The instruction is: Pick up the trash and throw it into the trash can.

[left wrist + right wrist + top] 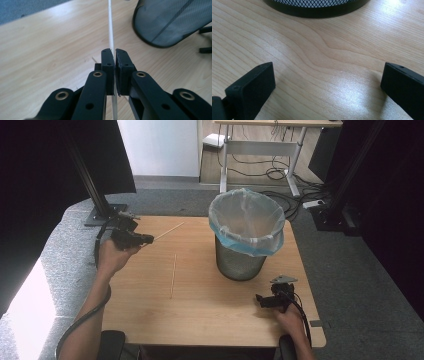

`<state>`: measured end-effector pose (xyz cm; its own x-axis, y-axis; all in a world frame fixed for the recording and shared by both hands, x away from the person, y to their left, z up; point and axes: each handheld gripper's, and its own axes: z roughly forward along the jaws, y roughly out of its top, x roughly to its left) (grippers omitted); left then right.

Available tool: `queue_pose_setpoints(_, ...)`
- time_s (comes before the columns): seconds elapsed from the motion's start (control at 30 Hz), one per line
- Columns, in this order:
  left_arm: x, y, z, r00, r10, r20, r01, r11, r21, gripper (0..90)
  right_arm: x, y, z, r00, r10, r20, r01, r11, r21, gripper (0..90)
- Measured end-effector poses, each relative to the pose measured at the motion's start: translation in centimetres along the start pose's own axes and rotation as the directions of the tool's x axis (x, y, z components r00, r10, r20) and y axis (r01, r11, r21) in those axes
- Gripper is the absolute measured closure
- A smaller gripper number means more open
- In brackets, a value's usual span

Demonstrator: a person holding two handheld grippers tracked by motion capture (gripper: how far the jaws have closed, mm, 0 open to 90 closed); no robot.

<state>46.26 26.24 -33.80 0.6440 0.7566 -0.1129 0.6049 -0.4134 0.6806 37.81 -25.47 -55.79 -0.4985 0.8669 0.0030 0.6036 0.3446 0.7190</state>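
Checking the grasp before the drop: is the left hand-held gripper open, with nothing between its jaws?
No. In the left gripper view the left hand-held gripper has its jaws closed on a thin wooden stick.

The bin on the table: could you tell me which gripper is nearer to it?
Right. The right gripper rests just in front of the bin; the left gripper is farther off, holding a stick.
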Motion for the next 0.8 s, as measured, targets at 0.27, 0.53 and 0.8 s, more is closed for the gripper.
queue_pose_setpoints(0.27, -2.1, 4.5, -3.1, 0.998, 0.059, 0.024, -0.058, 0.9978, -0.03, 86.3, 0.0, 0.0, 0.0, 1.0, -0.002, -0.003, 0.002, 1.0, 0.001, 0.0)
queue_pose_setpoints(0.53, -5.4, 8.9, -4.6, 0.9889, 0.137, 0.058, -0.134, 0.9896, -0.054, 86.3, 0.0, 0.0, 0.0, 1.0, -0.004, -0.004, 0.004, 1.0, 0.001, 0.0)
queue_pose_setpoints(0.8, -9.1, 12.5, -2.1, 0.9723, 0.208, 0.107, -0.205, 0.978, -0.038, 86.3, 0.0, 0.0, 0.0, 1.0, -0.005, -0.008, 0.005, 1.0, 0.001, 0.0)
